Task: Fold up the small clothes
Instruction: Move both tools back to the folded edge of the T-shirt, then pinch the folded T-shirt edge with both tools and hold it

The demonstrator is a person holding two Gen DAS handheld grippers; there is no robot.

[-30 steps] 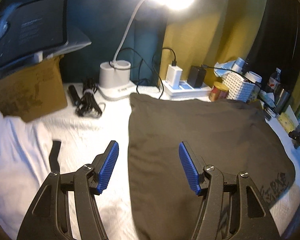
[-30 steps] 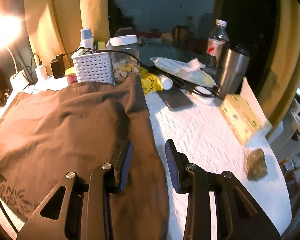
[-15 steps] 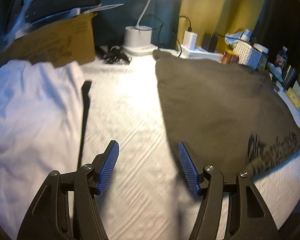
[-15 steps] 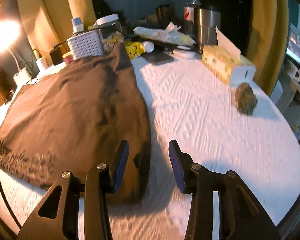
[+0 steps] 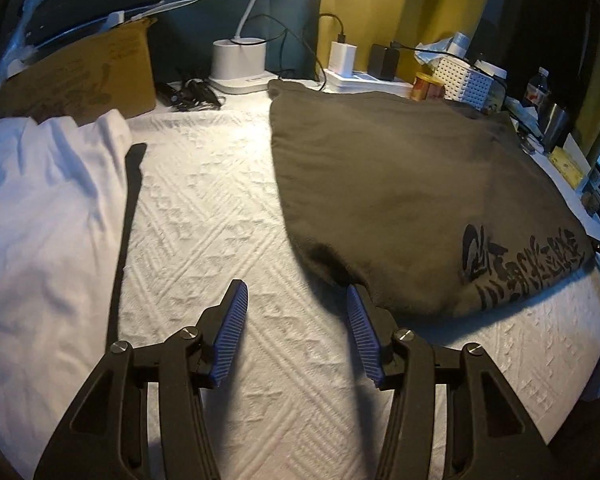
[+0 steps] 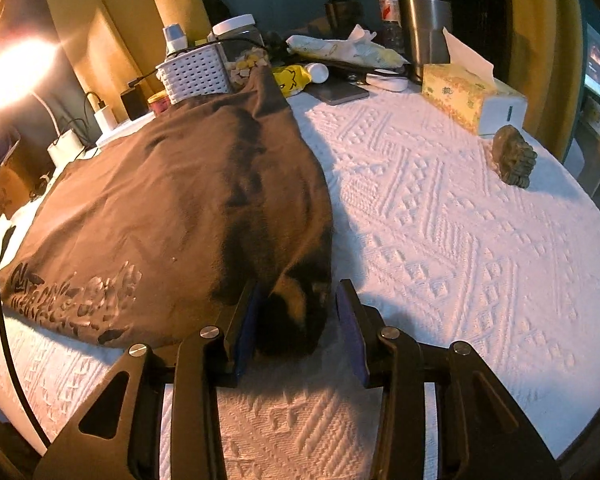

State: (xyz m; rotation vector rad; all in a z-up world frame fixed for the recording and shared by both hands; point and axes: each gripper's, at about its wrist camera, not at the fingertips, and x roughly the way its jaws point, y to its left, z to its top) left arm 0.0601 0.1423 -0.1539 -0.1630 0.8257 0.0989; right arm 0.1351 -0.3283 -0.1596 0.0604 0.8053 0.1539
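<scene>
Right wrist: brown shirt (image 6: pixel 172 208) corner between spread right gripper (image 6: pixel 296 320) jaws, ungripped.

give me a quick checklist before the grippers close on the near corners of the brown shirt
1. Right gripper open: ok, pads apart.
2. Right gripper around a corner: ok, the near right corner of the brown shirt sits between its pads.
3. Left gripper open: ok.
4. Left gripper around the near left corner: not ok, only its right pad touches the shirt edge; bare white cloth lies between the pads.
5. Shirt spread flat: ok, only mild wrinkles.
6. Far edge free: cannot tell, it lies against the white basket and snack jar.
7. White garment apart from the shirt: ok.
</scene>
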